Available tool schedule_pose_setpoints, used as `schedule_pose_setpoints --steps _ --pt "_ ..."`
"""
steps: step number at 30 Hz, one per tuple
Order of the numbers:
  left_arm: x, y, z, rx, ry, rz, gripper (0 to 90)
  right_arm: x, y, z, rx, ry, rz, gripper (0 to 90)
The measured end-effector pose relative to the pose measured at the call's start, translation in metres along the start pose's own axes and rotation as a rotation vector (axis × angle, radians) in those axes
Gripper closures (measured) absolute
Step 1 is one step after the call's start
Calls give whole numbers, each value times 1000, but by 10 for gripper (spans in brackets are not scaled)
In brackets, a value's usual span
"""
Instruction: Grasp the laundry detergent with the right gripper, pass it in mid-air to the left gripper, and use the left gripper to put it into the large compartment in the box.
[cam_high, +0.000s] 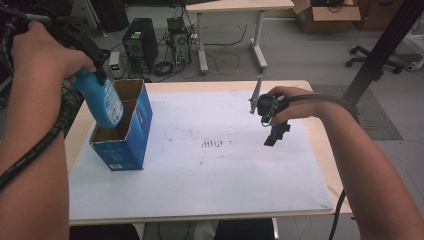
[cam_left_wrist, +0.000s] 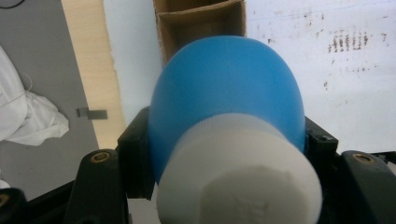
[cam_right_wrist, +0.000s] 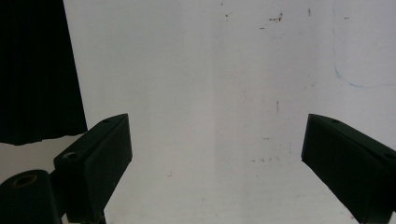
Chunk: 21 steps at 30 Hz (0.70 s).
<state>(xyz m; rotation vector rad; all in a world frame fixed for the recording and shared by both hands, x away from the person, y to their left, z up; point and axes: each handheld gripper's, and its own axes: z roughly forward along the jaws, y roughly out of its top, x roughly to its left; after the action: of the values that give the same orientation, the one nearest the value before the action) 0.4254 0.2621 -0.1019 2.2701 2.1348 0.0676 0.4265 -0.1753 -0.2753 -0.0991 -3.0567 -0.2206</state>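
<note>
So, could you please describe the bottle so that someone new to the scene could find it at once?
Start at the white sheet covering the table, then go to the blue box at its left edge. The bottle hangs tilted over the box's open top, clamped in the left gripper. It is the one rounded, light blue thing there, with a white cap.

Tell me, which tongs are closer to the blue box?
Left. The left tongs hold the blue bottle right over the blue box. The right tongs hang open, far across the white mat.
</note>
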Motion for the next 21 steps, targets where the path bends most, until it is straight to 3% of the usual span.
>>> schedule_pose_setpoints --steps 10,21 --pt "3 1 22 12 15 -16 378 2 -2 -2 4 6 5 89" --pt "5 3 55 22 0 -14 379 3 0 -1 3 4 9 92"
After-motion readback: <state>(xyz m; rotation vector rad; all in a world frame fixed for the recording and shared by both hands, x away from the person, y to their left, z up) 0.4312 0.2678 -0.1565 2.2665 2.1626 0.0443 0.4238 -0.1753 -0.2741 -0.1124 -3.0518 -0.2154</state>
